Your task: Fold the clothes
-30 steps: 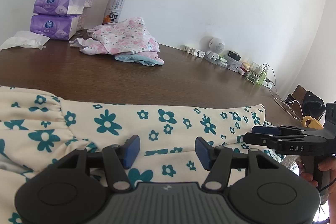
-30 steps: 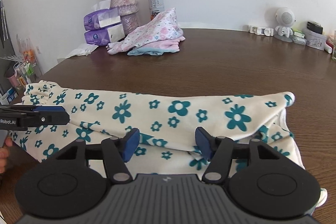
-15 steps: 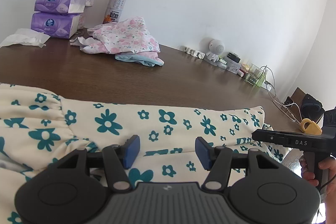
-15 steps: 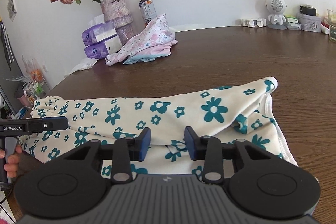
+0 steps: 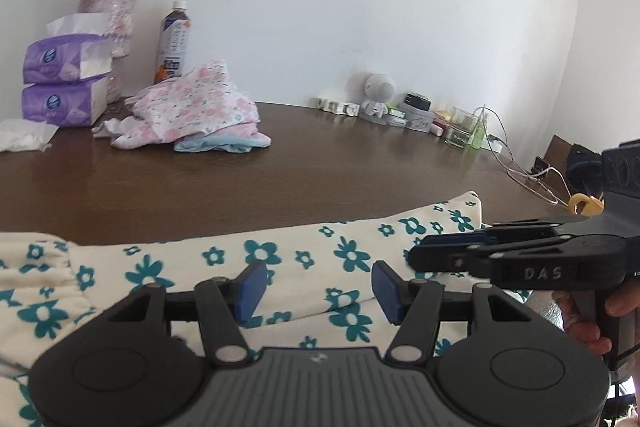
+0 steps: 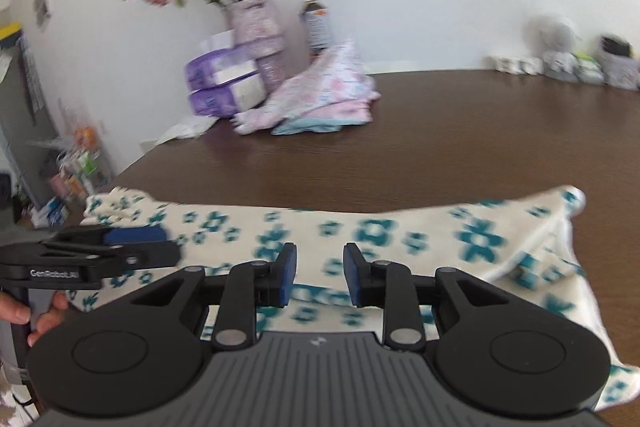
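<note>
we see the cream garment (image 5: 288, 259) with teal flower print lying in a long, soft band across the near edge of the dark brown wood-grain worktop (image 5: 320, 163); its cloth looks matte and slightly rumpled, gathered into a ruffle at the left end. in the right wrist view the garment (image 6: 400, 227) shows a doubled layer at its right end, with a plain white edge along the side.

left gripper (image 5: 318, 287): blue pads well apart, jaws wide, nothing between them, hovering just over the cloth. right gripper (image 6: 318, 277): pads closer together but a clear gap remains; the garment shows through the gap, and we cannot tell whether any fold is pinched. that view is motion-blurred.

from the left wrist view the right gripper (image 5: 420, 251) appears side-on as a black, angular frame above the garment's right end, with a hand (image 5: 588, 319) on its handle.

far side of the worktop: a crumpled pile of pink floral clothes (image 5: 192, 111) over a pale blue piece, two stacked purple tissue packs (image 5: 64, 83), a plastic drink bottle (image 5: 174, 43), a textured vase (image 5: 108, 11) of dried roses, a small round white figure (image 5: 378, 95).
</note>
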`<state>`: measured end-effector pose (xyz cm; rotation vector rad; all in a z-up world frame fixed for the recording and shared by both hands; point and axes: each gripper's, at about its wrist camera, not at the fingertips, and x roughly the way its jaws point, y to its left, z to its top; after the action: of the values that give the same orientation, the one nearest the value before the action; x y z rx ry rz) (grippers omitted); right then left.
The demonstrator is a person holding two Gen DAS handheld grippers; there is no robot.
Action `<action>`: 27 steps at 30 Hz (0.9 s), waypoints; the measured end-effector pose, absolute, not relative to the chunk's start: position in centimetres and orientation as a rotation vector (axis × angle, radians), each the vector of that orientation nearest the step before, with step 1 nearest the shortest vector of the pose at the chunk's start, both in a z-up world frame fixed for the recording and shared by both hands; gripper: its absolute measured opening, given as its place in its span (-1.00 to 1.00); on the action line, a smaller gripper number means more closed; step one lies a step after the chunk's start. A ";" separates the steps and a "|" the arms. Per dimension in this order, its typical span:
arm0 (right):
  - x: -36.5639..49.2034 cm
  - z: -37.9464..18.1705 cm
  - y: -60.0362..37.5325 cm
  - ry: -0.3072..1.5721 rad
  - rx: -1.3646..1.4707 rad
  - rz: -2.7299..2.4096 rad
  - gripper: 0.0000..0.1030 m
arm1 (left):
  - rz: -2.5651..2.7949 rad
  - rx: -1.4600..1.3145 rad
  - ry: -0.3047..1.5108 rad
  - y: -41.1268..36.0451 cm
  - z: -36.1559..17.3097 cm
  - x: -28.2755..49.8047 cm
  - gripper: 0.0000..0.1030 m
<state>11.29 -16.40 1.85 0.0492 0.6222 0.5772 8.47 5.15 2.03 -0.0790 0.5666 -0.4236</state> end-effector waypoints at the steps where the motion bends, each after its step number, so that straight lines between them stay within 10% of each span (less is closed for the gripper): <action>1: 11.1 1.8 -15.3 0.626 0.018 0.593 -0.49 | -0.429 -0.082 0.571 5.1 2.0 8.5 0.07; 11: 10.4 0.3 -13.2 0.658 -0.092 0.561 -0.39 | -0.451 -0.188 0.637 6.7 0.9 9.3 -0.28; 20: 9.2 1.2 -14.6 0.594 -0.026 0.569 0.13 | -0.222 -0.269 0.479 14.5 4.2 3.5 0.47; 27: 9.0 1.3 -16.2 0.589 0.043 0.547 0.39 | 0.055 -0.348 0.482 21.3 4.6 -0.9 0.53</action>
<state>8.95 -16.21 1.26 0.0429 0.5890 0.5472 -0.93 21.25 4.58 -0.3476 0.4818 0.0548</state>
